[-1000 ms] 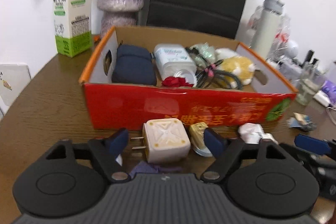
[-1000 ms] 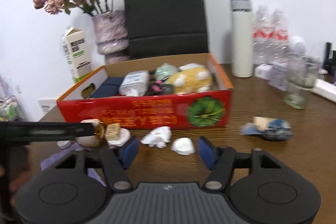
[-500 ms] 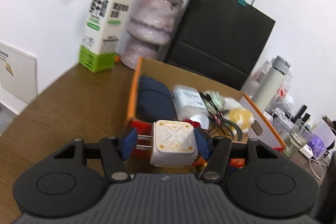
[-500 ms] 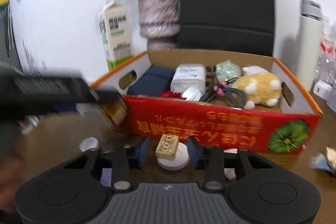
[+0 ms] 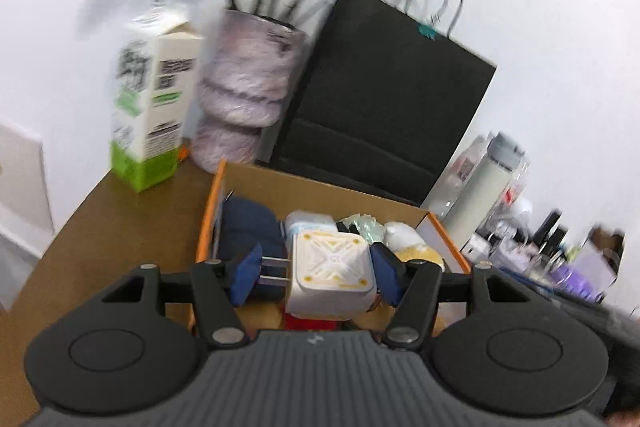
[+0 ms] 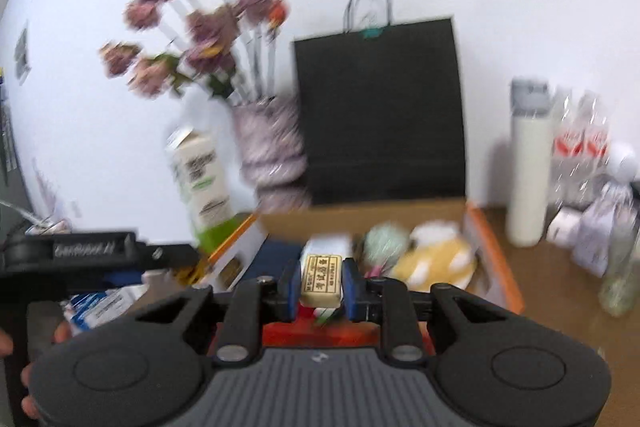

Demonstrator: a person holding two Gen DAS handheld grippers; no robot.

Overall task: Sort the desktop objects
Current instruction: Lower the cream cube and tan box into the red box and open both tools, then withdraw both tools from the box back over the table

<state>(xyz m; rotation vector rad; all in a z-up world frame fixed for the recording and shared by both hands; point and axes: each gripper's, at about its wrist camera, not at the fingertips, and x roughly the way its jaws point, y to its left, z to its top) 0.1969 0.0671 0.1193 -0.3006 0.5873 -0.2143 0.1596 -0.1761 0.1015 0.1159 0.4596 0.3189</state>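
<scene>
One charger cube (image 5: 331, 273) clamped in left hand-held gripper (image 5: 316, 273), one eraser (image 6: 321, 279) squeezed in right hand-held gripper (image 6: 321, 285), above one box (image 5: 320, 187).

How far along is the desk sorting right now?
Done: the cardboard box already holds a navy pouch and a plush toy. In hand: left gripper clamps a white plug adapter; right gripper pinches a small eraser. Left: dropping both in.
</scene>
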